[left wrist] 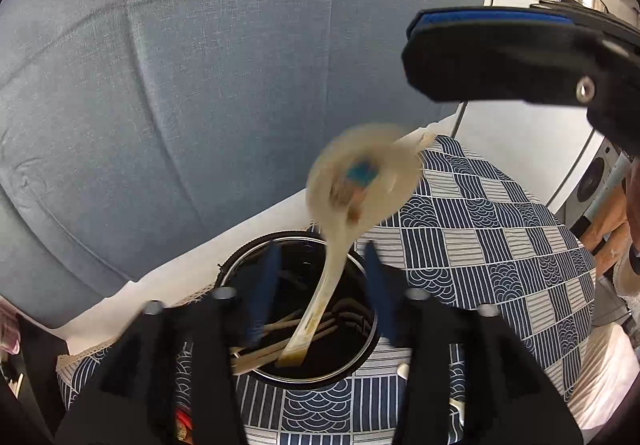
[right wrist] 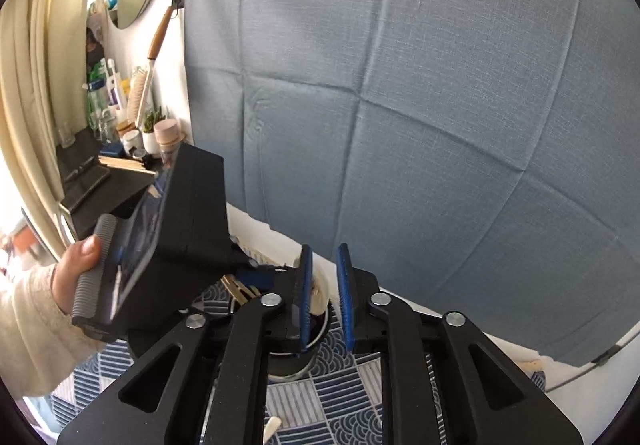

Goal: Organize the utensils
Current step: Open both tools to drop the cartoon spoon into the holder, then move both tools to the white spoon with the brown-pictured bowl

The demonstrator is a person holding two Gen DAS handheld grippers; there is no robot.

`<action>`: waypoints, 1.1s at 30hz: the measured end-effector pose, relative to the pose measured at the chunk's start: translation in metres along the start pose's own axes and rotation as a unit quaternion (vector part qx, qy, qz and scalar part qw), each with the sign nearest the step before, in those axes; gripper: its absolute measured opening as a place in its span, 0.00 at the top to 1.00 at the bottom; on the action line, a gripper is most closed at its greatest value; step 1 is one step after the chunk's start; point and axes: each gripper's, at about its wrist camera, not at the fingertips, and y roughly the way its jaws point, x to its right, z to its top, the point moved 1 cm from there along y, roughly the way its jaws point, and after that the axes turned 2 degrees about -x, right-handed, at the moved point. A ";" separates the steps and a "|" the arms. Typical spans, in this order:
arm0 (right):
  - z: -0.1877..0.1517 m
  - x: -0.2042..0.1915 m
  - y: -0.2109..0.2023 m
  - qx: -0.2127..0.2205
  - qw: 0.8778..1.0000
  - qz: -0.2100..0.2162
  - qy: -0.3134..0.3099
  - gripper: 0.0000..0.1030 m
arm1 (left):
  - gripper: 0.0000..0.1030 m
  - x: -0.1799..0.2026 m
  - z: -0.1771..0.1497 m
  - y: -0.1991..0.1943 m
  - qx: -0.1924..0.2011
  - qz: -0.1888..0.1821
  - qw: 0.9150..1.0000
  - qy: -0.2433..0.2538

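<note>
In the left wrist view, the left gripper [left wrist: 320, 293] is seen with its two blue-padded fingers [left wrist: 262, 293] spread wide, one on either side of the mouth of a dark round holder [left wrist: 360, 361] with a metal rim. Nothing is gripped between them. A cream ladle-shaped spoon [left wrist: 344, 221] is stood handle-down in the holder, its handle passing through the gap between the fingers without being clearly touched by either; its bowl is raised above the rim and is blurred, with a blue mark on it. Pale wooden chopsticks [left wrist: 264, 353] are seen lying slanted inside the holder beneath the spoon handle. The holder is set on a navy and white patterned tablecloth [left wrist: 500, 237]. The right gripper [left wrist: 500, 57] is seen from the side at the upper right, well above the table; its opening cannot be judged from here.

In the right wrist view, the right gripper [right wrist: 325, 297] is shown with its blue pads [right wrist: 344, 293] set narrowly apart, parallel, and nothing is held. Below and behind them part of the holder's rim and the cream spoon [right wrist: 319, 299] are glimpsed. The left gripper's body [right wrist: 180, 237] is held by a hand [right wrist: 76, 265] at the left.
</note>
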 end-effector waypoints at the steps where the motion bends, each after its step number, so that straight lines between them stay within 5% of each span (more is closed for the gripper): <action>1: -0.001 -0.001 -0.001 0.001 1.000 -0.006 -0.005 0.50 | 0.24 -0.002 -0.001 -0.005 0.008 0.001 1.000 0.002; 3: -0.003 -0.001 -0.006 0.009 1.000 -0.016 -0.006 0.33 | 0.21 -0.006 -0.002 -0.011 0.016 0.008 1.000 0.002; 9: -0.003 0.006 -0.020 0.020 0.999 -0.029 0.006 0.18 | 0.11 -0.017 -0.009 -0.026 0.029 0.027 0.999 -0.022; 21: -0.035 -0.012 -0.022 -0.009 0.999 -0.026 0.027 0.17 | 0.06 -0.012 -0.046 -0.055 0.022 0.045 0.998 -0.032; 33: -0.109 -0.040 -0.022 -0.066 0.997 -0.023 0.034 0.16 | 0.06 0.001 -0.117 -0.058 -0.016 0.045 0.997 -0.066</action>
